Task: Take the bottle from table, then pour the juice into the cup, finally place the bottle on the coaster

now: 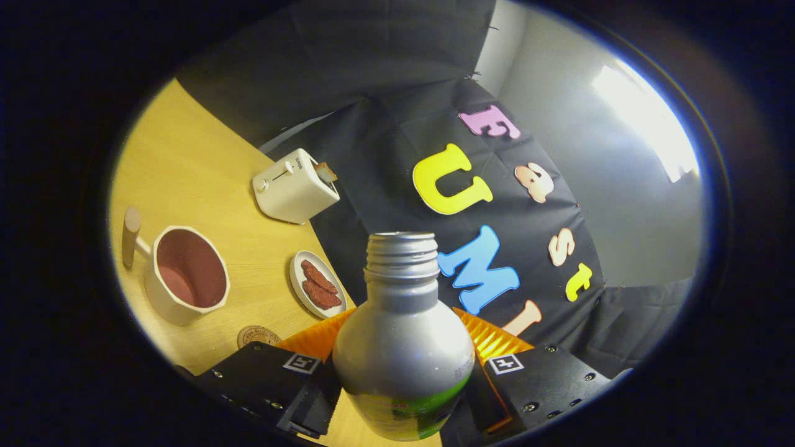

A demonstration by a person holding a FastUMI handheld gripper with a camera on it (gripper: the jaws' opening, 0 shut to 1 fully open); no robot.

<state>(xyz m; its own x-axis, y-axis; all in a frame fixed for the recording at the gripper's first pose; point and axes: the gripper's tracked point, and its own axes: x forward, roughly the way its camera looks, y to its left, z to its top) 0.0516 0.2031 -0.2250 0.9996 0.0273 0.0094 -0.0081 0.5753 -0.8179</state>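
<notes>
A silver bottle (pixel 402 347) with an open threaded neck and a green band near its base stands between the gripper's fingers. The gripper (pixel 402 397) is shut on the bottle, both fingers pressing its sides, and the bottle is lifted and tilted against the scene. Left of the fingers on the wooden table (pixel 186 167) stands a white cup (pixel 186 273) with a dark pink inside and a wooden handle. A round brown coaster (pixel 257 336) lies just ahead of the left finger, partly hidden by it.
A small white plate (pixel 315 284) with dark red pieces lies between the cup and the bottle. A white toaster (pixel 294 186) stands farther back at the table's edge. The booth's black cloth wall rises behind the table.
</notes>
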